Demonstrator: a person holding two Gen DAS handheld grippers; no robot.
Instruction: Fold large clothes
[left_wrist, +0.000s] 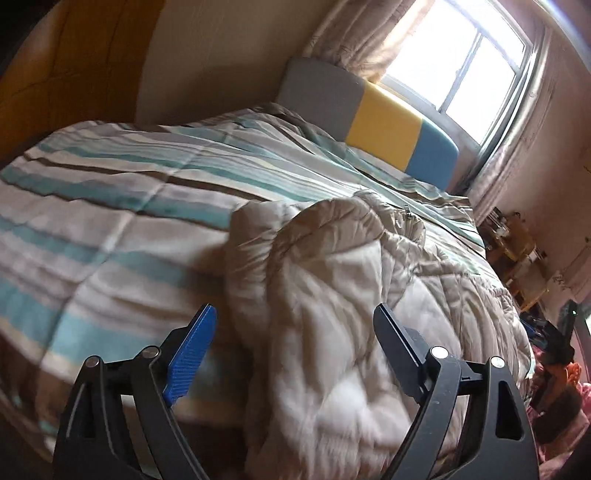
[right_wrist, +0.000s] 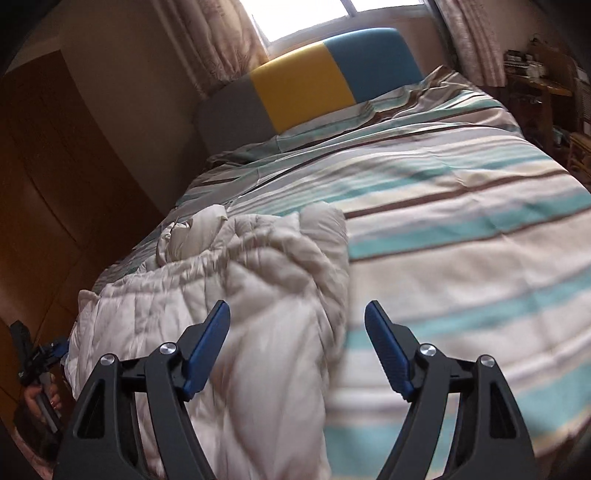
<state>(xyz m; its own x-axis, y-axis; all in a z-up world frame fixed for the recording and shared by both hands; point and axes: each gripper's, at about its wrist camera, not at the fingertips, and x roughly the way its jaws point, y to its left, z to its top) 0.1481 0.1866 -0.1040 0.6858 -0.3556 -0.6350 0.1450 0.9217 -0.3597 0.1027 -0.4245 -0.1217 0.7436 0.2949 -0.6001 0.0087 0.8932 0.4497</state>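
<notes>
Puffy beige quilted coat (left_wrist: 332, 295) lying bunched on the striped bedspread (left_wrist: 122, 192), toward 12 o'clock from both grippers. Left gripper (left_wrist: 295, 328) hovering over its near end, jaws spread wide, gripping nothing. Right gripper (right_wrist: 297, 326) likewise over the coat's right edge, jaws apart and empty. Grey, yellow and blue headboard (right_wrist: 306, 85) beyond, below a bright window (left_wrist: 461, 74).

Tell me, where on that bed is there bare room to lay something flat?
The striped teal, white and brown duvet lies bare between the puffy beige quilted coat and the grey, yellow and blue headboard, and along the coat's side. The near edge is crowded by the coat.
</notes>
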